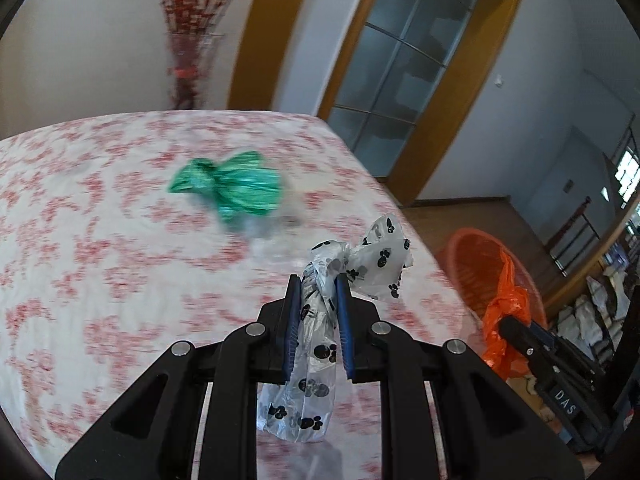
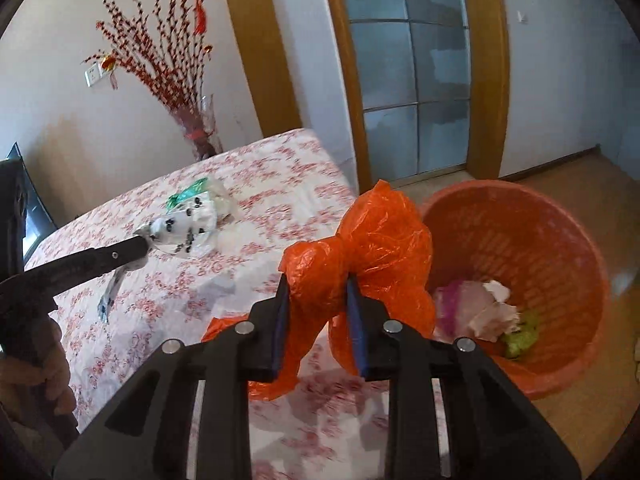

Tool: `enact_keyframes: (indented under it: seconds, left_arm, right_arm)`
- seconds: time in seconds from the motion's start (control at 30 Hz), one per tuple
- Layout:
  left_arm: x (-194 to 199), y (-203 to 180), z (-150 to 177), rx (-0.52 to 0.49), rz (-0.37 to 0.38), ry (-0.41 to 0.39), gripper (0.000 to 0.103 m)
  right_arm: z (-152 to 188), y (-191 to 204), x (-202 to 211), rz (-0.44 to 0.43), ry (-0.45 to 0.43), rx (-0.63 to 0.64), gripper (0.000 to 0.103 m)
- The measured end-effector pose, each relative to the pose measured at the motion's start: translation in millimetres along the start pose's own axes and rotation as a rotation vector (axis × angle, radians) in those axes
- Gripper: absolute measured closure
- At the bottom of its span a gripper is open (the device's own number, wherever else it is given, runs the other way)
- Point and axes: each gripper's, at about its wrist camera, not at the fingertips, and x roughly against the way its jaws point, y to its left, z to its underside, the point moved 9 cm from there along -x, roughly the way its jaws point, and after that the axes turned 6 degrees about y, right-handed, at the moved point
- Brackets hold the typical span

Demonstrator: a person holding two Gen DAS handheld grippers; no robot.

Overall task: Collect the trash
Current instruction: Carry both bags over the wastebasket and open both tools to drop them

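My left gripper (image 1: 319, 280) is shut on a white plastic bag with black paw prints (image 1: 320, 344), held above the flowered table (image 1: 100, 260); it also shows in the right wrist view (image 2: 182, 230). A knotted green bag (image 1: 232, 184) lies on the table beyond it, partly hidden in the right wrist view (image 2: 186, 194). My right gripper (image 2: 316, 280) is shut on a crumpled orange plastic bag (image 2: 380, 240), held at the table's right edge beside the orange basket (image 2: 560, 248). The basket holds crumpled paper and a green scrap.
A clear vase of red branches (image 2: 200, 132) stands at the table's far edge by the wall. A wood-framed glass door (image 2: 412, 80) is behind the basket. The basket stands on a wooden floor (image 2: 580, 420) right of the table.
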Motion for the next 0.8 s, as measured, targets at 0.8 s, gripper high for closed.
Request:
enact_keyframes:
  seconds: [0.8]
  left_arm:
    - [-62.9,-152.6,10.0,-0.103,0.207,0.093,0.086]
  right_arm:
    - [1.5,-124.5,25.9,0.134,-0.074,-0.197,0.076]
